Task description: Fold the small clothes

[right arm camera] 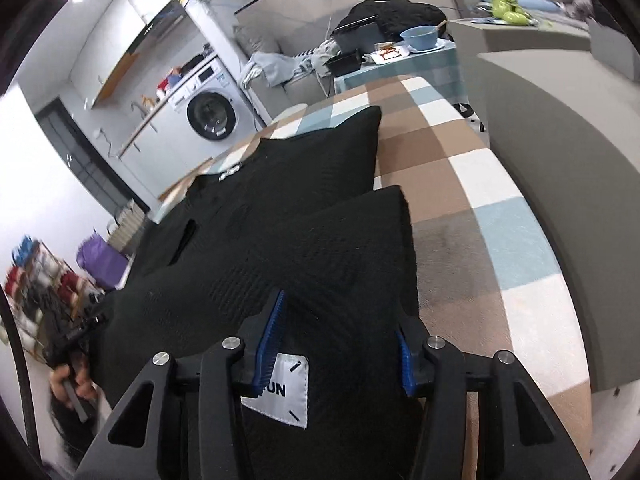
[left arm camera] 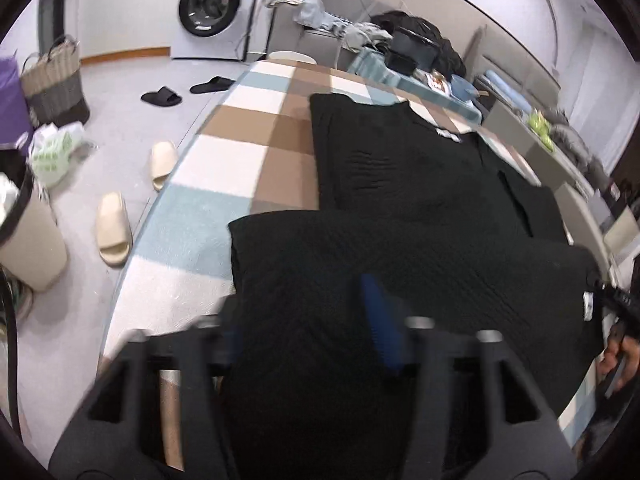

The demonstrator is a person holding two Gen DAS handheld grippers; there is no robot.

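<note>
A black knitted garment (left arm camera: 400,184) (right arm camera: 300,184) lies spread on a table under a brown, white and blue checked cloth (left arm camera: 248,140) (right arm camera: 460,168). Its near part is folded over the rest. My left gripper (left arm camera: 300,300) is blurred; its fingers stand apart over the folded near edge, with black cloth between them. My right gripper (right arm camera: 340,316) is open, blue pads (right arm camera: 272,340) apart, over the corner carrying a white label (right arm camera: 280,388). A hand (left arm camera: 620,344) holds the right gripper at the left view's right edge.
A washing machine (left arm camera: 212,4) stands at the back. Black slippers (left arm camera: 162,98) and cream slippers (left arm camera: 114,228) lie on the floor to the left, near a woven basket (left arm camera: 54,76) and a bin (left arm camera: 32,240). A side table with a blue bowl (right arm camera: 418,36) stands beyond the table, a grey sofa (right arm camera: 560,100) to the right.
</note>
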